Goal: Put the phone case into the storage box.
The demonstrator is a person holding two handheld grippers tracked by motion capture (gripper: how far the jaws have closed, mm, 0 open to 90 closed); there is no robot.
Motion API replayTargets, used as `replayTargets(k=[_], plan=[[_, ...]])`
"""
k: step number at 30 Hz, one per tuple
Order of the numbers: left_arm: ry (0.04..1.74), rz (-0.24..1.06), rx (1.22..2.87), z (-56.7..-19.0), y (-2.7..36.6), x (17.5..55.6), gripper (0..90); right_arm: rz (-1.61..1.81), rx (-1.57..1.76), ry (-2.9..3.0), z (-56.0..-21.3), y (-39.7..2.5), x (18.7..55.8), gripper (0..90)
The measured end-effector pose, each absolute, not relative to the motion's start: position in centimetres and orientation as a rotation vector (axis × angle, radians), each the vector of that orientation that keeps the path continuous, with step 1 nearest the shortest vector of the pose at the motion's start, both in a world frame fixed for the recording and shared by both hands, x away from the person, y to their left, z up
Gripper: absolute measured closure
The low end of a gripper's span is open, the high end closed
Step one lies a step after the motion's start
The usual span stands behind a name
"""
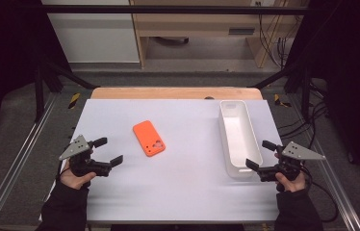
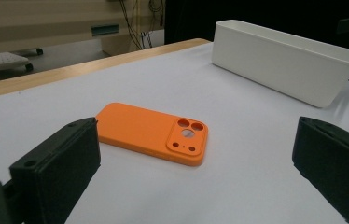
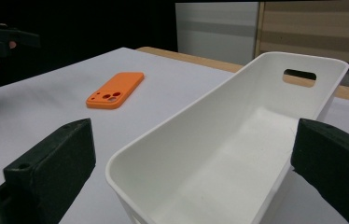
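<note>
orange phone case (image 1: 148,138) face-down, front hidden, between both gaping tongs

Phone case (image 1: 148,138) lies mid-table (image 1: 183,192) — bin (image 1: 238,137) to its right, well apart.

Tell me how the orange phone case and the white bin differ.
The case is bright orange; the bin is plain white. The case is thin and lies flat, camera cutouts up, while the bin is a deep, long open box with a handle slot in its end wall. The case lies mid-table, the bin toward the right edge. Both rest on the white table, untouched.
</note>
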State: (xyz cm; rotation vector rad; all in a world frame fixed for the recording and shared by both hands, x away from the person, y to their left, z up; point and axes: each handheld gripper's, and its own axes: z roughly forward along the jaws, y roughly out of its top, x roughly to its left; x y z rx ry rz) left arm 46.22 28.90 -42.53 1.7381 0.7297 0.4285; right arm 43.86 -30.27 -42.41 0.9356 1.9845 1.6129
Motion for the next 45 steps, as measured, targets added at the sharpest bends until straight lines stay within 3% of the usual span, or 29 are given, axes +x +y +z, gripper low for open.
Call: replayTargets(k=[45], plan=[[0.774,0.429,1.806,-40.0,26.0,48.0,0.4,1.593,0.925,1.996,-42.5,-30.1,43.9,0.4]])
